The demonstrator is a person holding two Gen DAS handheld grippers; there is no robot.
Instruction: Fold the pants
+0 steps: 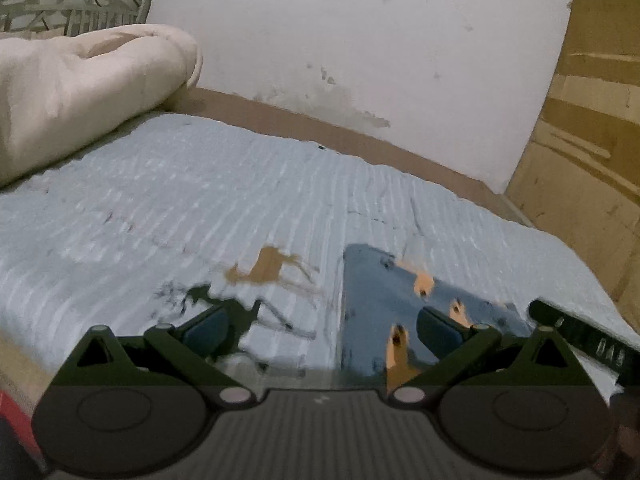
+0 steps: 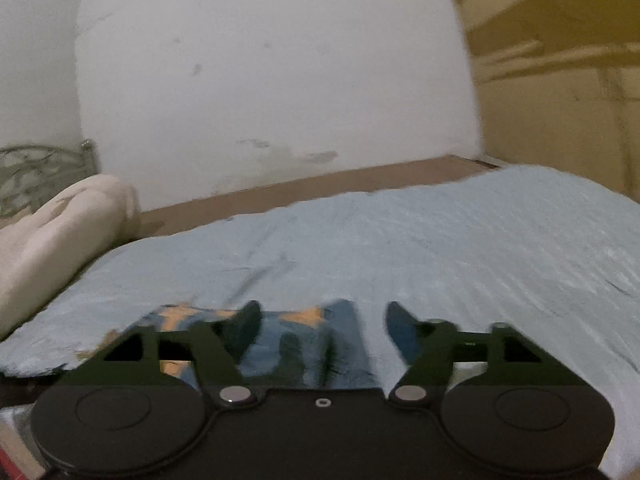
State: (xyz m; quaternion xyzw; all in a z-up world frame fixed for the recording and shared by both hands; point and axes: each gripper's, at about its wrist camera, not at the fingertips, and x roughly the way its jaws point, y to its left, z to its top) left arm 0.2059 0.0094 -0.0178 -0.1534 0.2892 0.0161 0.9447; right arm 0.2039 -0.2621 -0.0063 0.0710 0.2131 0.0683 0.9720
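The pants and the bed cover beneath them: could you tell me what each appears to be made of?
Pants: likely blue denim, matte, with orange patches that may be rips or print; blur leaves it open. Bed cover: pale blue fabric, matte, its rows of fine ridges suggesting a crinkled or quilted weave.

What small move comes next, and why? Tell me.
Probably lower the right tongs and shut them on the blue denim pants with orange patches. Both they and the left tongs stand open, gripping nothing, and the pants lie on the light blue bedspread.

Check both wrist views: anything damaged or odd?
The light blue ribbed bedsheet has torn patches exposing brown beneath, near the blue patterned pants. White wall paint is flaking above the bed. Both grippers are open.
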